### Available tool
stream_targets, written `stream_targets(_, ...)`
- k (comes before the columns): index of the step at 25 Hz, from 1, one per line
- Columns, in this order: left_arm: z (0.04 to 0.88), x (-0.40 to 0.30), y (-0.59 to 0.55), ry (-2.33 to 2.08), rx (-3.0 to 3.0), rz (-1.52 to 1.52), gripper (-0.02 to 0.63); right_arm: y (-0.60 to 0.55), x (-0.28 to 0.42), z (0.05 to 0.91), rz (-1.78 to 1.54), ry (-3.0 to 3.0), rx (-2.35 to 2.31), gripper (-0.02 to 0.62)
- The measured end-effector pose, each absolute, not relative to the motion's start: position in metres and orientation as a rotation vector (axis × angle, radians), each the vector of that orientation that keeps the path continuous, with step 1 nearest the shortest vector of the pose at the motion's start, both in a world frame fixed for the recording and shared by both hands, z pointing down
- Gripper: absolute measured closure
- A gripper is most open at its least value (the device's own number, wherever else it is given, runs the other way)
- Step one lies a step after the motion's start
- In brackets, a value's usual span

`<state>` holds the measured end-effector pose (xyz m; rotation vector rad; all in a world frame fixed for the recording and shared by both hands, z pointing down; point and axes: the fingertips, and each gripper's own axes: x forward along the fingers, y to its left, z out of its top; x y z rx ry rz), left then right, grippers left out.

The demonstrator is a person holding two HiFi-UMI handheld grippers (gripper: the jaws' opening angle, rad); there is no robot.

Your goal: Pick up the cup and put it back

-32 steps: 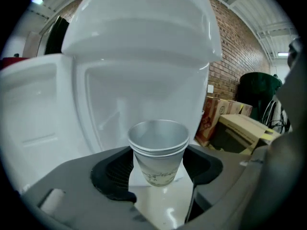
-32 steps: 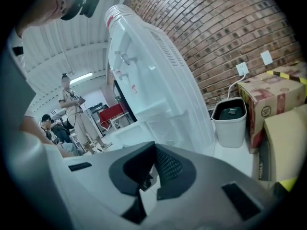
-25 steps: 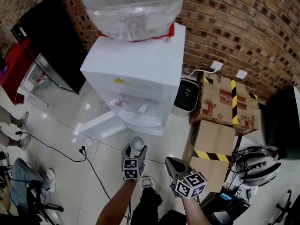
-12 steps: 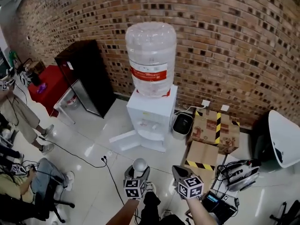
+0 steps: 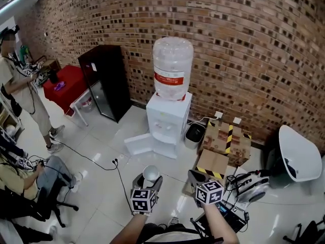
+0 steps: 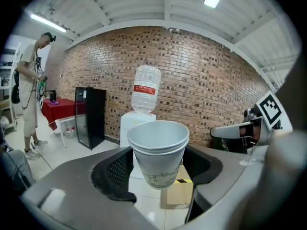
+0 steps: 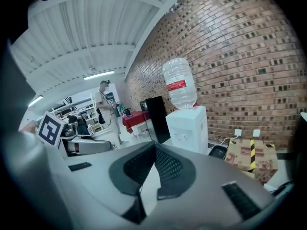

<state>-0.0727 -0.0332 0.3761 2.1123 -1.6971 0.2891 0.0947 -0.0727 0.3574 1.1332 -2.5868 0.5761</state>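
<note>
A white paper cup, which looks like two nested cups, stands upright between the pads of my left gripper, which is shut on it. In the left gripper view the gripper holds the cup by its lower half. My right gripper is beside it on the right, shut with nothing in it; its pads meet at the tip. The white water dispenser with its clear bottle stands against the brick wall, well beyond both grippers.
A black cabinet and a red table stand left of the dispenser. Cardboard boxes and a small bin sit to its right, with a white chair further right. A cable crosses the floor. People are at the left.
Both grippers have risen and drawn back from the dispenser, which now looks small and far. The cup has stayed in the left gripper. The right gripper has stayed shut.
</note>
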Motion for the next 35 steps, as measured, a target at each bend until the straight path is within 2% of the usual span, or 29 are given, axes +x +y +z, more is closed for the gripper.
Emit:
stream_targets(10,0.335,-0.083,0.065,-1.58,2.23,0.269,0.276,0.033,0.081,0.323,0.566,-2.536,1.251,0.583)
stream_targets(18,0.342,-0.093,0.133,-1.51,2.298,0.309,0.276,0.123,0.055,0.341,0.651,-2.487,1.298,0.583)
stream_targets(35,0.344,-0.085,0.141,-1.534,2.323,0.291,0.279,0.126,0.066,0.325,0.632,-2.517,1.325,0.583)
